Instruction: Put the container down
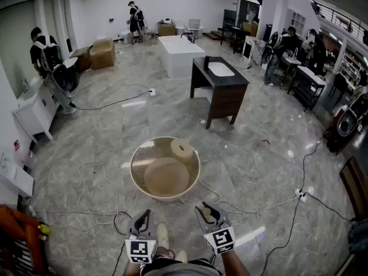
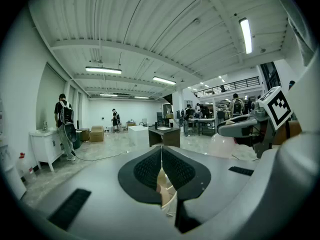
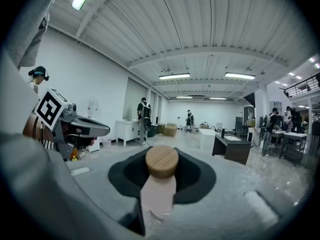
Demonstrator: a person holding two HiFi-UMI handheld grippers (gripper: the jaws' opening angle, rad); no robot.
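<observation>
A pale pink container [image 3: 159, 194] with a round wooden lid [image 3: 161, 161] stands upright between the jaws of my right gripper [image 3: 161, 171], which is shut on its body. In the head view the right gripper [image 1: 209, 214] hangs low at the front, near the rim of a round glass-topped table [image 1: 138, 184]. The left gripper view shows the same container [image 2: 223, 145] at its right side. My left gripper [image 1: 142, 219] hangs beside it, its black pads [image 2: 150, 170] pressed together. A thin beige sliver shows low in the slit; I cannot tell what it is.
A cylinder of pale wood [image 1: 182, 149] lies on the glass top, and a wooden base [image 1: 166, 177] shows through it. Cables [image 1: 92, 211] trail over the marble floor around the table. A dark vanity cabinet [image 1: 220, 91] stands behind; people are at the far walls.
</observation>
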